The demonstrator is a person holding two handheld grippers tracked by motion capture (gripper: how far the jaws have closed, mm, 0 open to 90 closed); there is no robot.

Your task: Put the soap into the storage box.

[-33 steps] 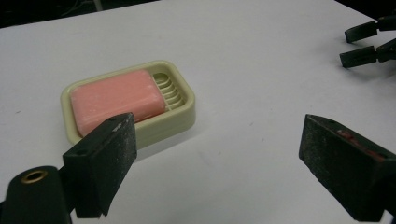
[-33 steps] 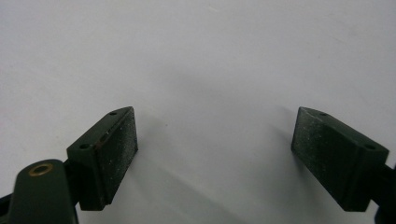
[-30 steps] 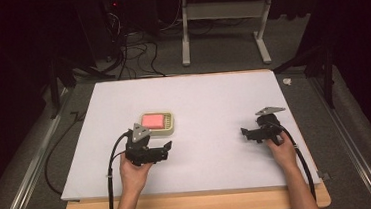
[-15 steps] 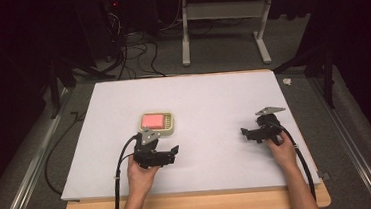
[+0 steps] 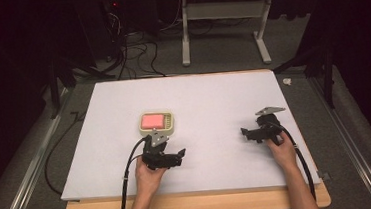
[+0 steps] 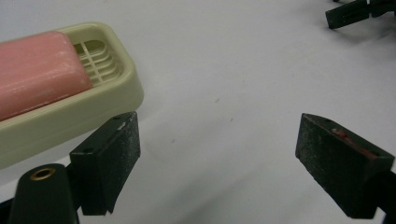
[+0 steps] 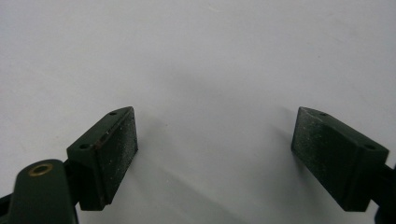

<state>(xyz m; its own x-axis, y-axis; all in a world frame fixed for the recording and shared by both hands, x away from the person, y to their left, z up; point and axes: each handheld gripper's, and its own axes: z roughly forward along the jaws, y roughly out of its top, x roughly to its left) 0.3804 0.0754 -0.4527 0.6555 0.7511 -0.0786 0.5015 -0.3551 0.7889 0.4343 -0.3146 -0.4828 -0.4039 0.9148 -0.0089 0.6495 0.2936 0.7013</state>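
The left tool (image 5: 176, 157) stands with its jaws wide apart and nothing between them; in the left gripper view one pad (image 6: 122, 148) sits just beside the near rim of the soap dish (image 6: 100, 100), close to it but, as far as I can tell, not touching, and the other pad hangs over bare white surface. Seen from above, this tool rests low over the desk (image 5: 212, 92), pointing to the person's right, so the soap dish (image 5: 157, 123) lies off its flank, forward and slightly left of the jaws instead of in front of them. The pink soap bar (image 5: 152, 120) lies in the dish, its long axis running along the dish's length, with a slotted drain grid showing past one end of the bar (image 6: 37, 70). Judging from this, the coming move turns on swinging the left tool round toward the dish so the jaws can straddle the bar across its short side; the left hand (image 5: 148, 175) is much the nearer of the two. The right tool (image 5: 245, 133) is well apart from the dish, near the right side of the desk, its jaws also spread wide and empty over plain surface, pointing toward the person's left. The right hand (image 5: 281, 152) holds it low, and its cable trails back along the forearm.
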